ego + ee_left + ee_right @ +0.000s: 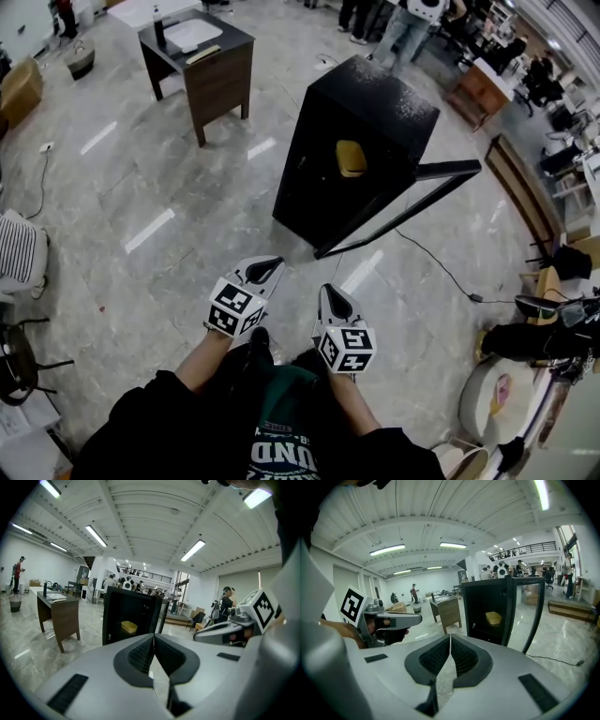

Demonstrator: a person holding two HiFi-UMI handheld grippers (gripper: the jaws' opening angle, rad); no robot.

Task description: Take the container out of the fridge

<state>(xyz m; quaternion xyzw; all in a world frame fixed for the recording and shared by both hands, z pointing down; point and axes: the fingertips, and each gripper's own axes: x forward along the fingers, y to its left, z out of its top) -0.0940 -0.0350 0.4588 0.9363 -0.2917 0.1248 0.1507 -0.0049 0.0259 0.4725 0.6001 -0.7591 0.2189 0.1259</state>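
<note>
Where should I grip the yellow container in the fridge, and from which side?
Probably by its near rim, coming through the open front of the fridge: the yellow container sits on a shelf, walled on other sides, with the door swung open.

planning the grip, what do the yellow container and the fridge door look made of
Yellow container: likely plastic, matte, one even opaque colour; too small to be sure. Fridge door: dark frame around seemingly clear glass, since the floor shows through it.
</note>
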